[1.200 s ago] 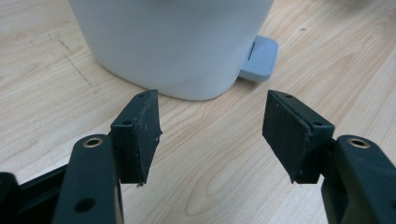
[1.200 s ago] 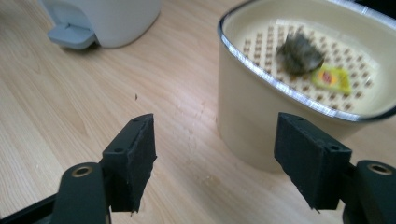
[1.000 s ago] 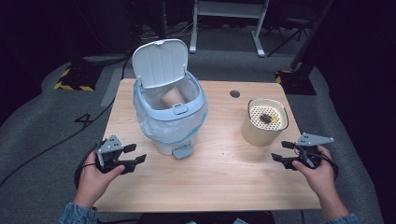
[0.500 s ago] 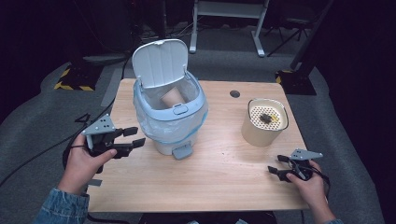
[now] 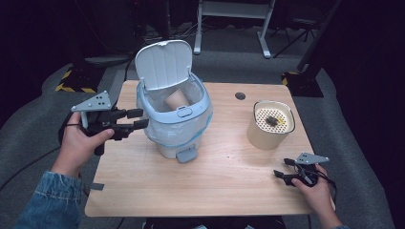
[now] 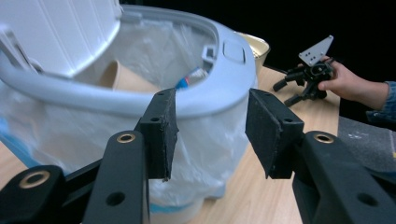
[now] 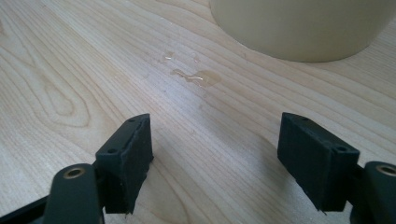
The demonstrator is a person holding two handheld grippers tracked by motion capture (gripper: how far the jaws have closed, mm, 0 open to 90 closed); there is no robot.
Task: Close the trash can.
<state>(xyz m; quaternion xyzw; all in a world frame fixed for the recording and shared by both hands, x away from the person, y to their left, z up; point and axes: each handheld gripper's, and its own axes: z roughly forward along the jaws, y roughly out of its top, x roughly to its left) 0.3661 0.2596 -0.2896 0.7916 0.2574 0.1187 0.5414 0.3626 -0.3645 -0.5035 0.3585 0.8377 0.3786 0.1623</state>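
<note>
— Hovering beside the bin [image 5: 174, 121], is the left gripper [image 5: 136, 119] grasping anything?

— No. It is pointing level at the rim; its jaws have just been closing, nothing between them. The bin, at the table's [image 5: 215, 186] left middle, is wearing a crinkly clear liner, lid raised, a paper cup [image 5: 175, 99] lying inside.

— And the right gripper [image 5: 281, 168]?

— Resting low near the table's front right edge, released, jaws wide over smooth pale wood, near the cream round canister [image 5: 270, 125].
</note>
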